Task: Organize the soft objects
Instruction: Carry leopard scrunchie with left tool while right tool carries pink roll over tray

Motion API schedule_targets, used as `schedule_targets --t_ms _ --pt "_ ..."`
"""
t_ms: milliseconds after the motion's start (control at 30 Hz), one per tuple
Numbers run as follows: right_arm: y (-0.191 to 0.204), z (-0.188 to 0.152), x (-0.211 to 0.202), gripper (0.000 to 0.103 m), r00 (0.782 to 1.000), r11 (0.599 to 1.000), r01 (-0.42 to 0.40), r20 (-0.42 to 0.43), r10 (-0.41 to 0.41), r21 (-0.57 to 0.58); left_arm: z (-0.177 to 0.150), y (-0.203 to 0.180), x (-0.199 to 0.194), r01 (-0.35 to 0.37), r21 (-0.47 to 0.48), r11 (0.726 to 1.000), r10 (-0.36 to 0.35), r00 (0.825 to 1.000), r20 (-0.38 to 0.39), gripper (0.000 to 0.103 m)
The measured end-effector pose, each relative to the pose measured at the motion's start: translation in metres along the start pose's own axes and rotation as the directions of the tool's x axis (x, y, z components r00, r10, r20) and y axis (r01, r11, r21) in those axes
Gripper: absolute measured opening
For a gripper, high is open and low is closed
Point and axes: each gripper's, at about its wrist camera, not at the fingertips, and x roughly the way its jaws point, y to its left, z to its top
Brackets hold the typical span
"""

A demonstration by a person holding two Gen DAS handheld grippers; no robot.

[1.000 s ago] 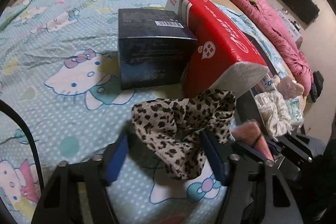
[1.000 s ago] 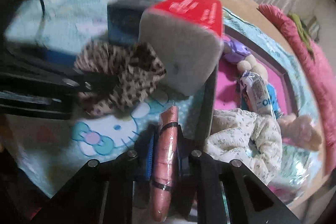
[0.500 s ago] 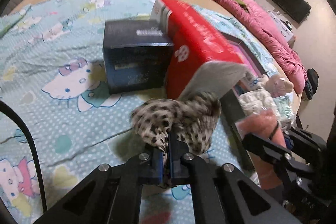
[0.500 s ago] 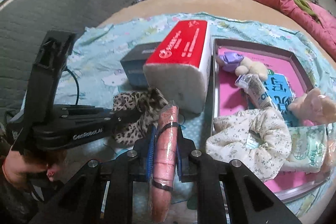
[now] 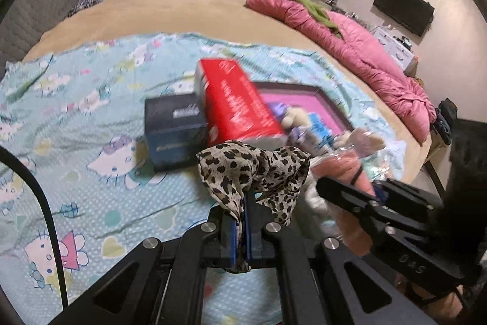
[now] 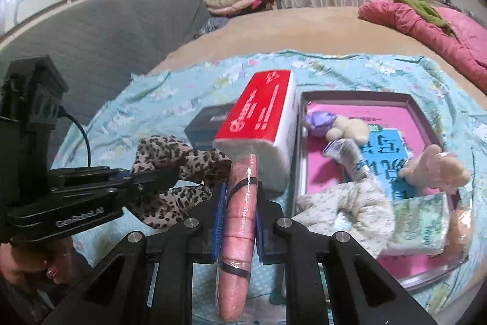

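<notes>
The left gripper (image 5: 240,221) is closed tight on a fold of the leopard-print scrunchie (image 5: 255,172), which bunches above its blue pads and hangs clear of the blue patterned sheet (image 5: 76,118); the right gripper (image 6: 239,203) is clamped on a pink wrapped roll (image 6: 240,221) that stands upright between its pads, its tip reaching the white end of the red tissue pack (image 6: 261,118).

Open sheet lies to the left of the scrunchie and below it; straight ahead the way is hemmed by the dark box (image 5: 173,130) and the tissue pack, which stand touching side by side; the tissue pack's long side runs just beside the dark rim of the pink tray (image 6: 359,95). Beyond the sheet the tan bed is bare up to a pink quilt (image 5: 359,51) along its far right edge.

The right wrist view lays the tray open: a purple-and-cream plush (image 6: 334,124), a tube (image 6: 350,157), a pinkish plush (image 6: 435,169), a floral cream scrunchie (image 6: 350,209) draped over the near rim, and a clear packet (image 6: 426,221) in the near corner; little bare pink floor remains except toward the far wall. That view also shows the left gripper side-on, with the person's fingers (image 6: 30,270) beneath it. The left wrist view blurs the tray's contents, yet shows the right gripper (image 5: 374,191) just beside the held scrunchie.
</notes>
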Motion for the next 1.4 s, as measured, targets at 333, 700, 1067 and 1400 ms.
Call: schedule_targets --t_ms 333,700,1067,1400 --pt "-0.029 0.008 -0.034 0.017 0.995 0.996 -0.001 0.103 -0.007 0.085 0.013 -0.045 -0.009 -0.021 0.055 0.998 0.02 1.0 0.011 0.004" --pt "-0.057 0.01 -0.061 0.017 0.984 0.99 -0.001 0.178 -0.024 0.139 0.023 -0.08 -0.013 -0.047 0.106 0.993 0.044 0.999 0.026 0.004" --pt "-0.078 0.01 -0.083 0.017 0.968 0.984 0.03 0.24 -0.073 0.176 0.036 -0.104 -0.01 -0.054 0.151 0.987 0.049 0.998 0.038 0.004" --pt "-0.101 0.01 -0.095 0.017 0.955 0.971 0.041 0.275 -0.106 0.234 0.046 -0.122 0.008 -0.047 0.176 0.983 0.044 0.999 0.021 0.004"
